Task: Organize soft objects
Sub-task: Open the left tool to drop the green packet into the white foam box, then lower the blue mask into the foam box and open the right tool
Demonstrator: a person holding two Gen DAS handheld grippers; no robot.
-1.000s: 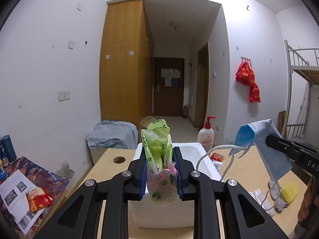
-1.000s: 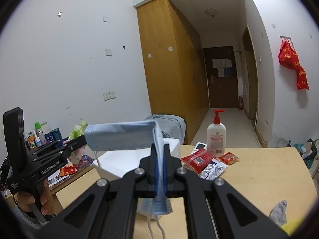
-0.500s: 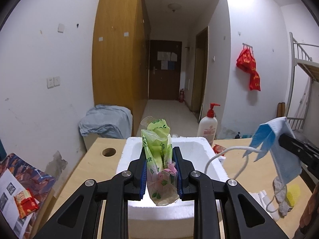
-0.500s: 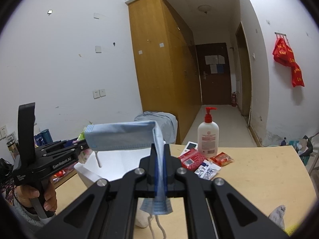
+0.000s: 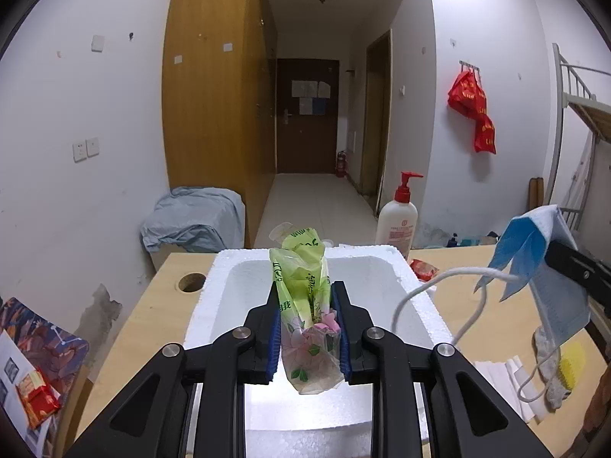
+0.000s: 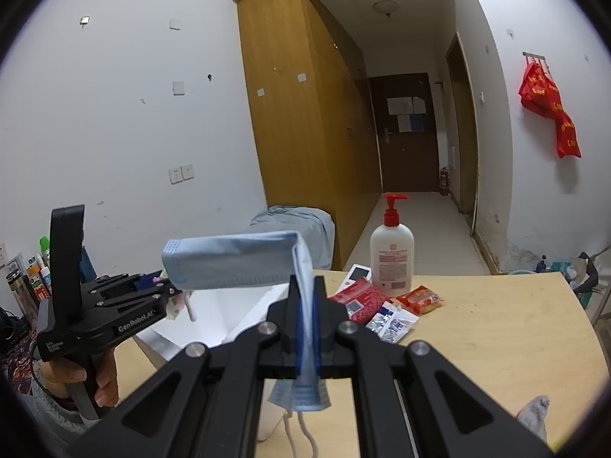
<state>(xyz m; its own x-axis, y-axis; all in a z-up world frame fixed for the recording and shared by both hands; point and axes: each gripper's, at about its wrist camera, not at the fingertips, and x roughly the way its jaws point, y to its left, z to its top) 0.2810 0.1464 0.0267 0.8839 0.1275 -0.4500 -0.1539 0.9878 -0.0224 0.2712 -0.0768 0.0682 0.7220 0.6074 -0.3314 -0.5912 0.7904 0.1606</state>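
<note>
Left gripper (image 5: 308,315) clenched on a green floral plastic pack (image 5: 305,305), held upright right over the open white foam box (image 5: 389,278) at the table's (image 5: 164,297) left-hand end; pack is crinkly and only pinched at its lower half, so letting go too high could tip it onto the box rim and off onto the table. Right gripper (image 6: 305,322) shut on a blue face mask (image 6: 233,265), folded over the jaws, long part sticking out to the side near the left gripper, ear loops (image 5: 439,294) dangling across the box's right rim. Risk: loops snag on the foam edge or the other tool when both hands crowd the box, dragging the light box. Farther back near the far edge: lotion pump bottle (image 6: 391,255) and red snack packets (image 6: 357,297), which a wide swing could knock. Grey sock (image 5: 548,366) and yellow item (image 5: 571,362) still out at the right edge.
</note>
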